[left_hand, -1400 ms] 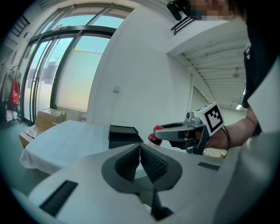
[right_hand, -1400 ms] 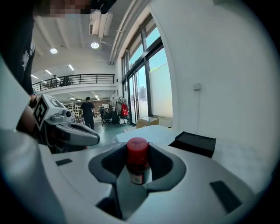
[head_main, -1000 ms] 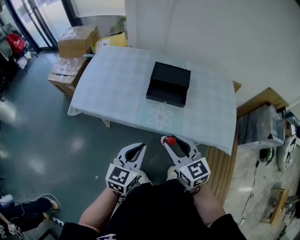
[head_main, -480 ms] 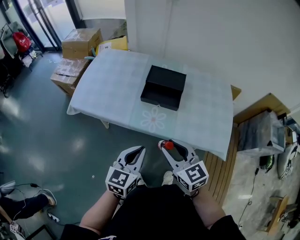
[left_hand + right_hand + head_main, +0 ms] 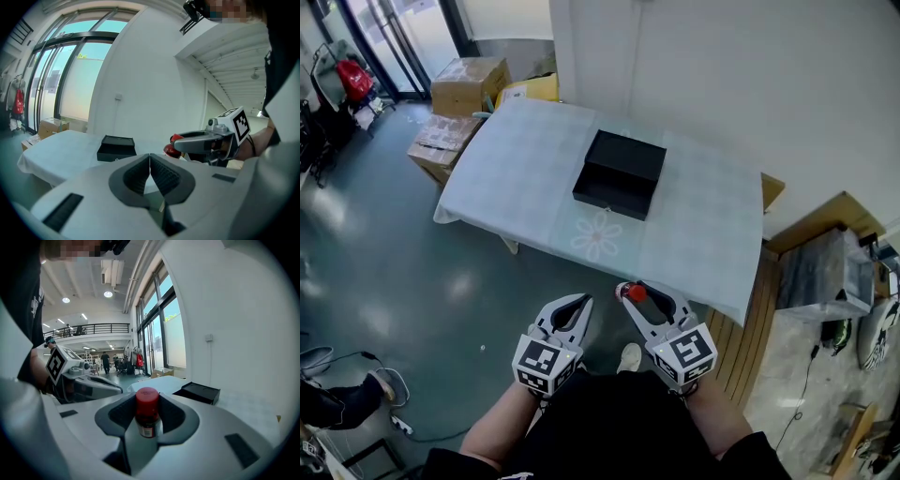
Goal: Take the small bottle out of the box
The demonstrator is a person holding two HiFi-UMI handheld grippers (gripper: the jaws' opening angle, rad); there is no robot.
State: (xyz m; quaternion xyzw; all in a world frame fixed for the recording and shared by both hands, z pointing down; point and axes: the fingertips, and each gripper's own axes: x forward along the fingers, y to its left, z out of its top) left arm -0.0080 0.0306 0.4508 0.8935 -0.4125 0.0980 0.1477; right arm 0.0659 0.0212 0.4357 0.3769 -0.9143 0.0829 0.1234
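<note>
Glossy grey-green floor (image 5: 412, 281) surrounds a cloth-covered table (image 5: 525, 178) at upper centre, with cardboard boxes (image 5: 469, 84) at upper left. On the table the black box (image 5: 619, 174) sits slightly further left in frame than a second ago. At lower centre, the right gripper (image 5: 635, 290) stays clamped on the red-capped small bottle (image 5: 636, 293), well apart from the box. Beside it, the left gripper (image 5: 580, 300) has its jaws together, empty.

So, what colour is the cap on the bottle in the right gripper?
Red cap, clearest in right gripper view.
</note>
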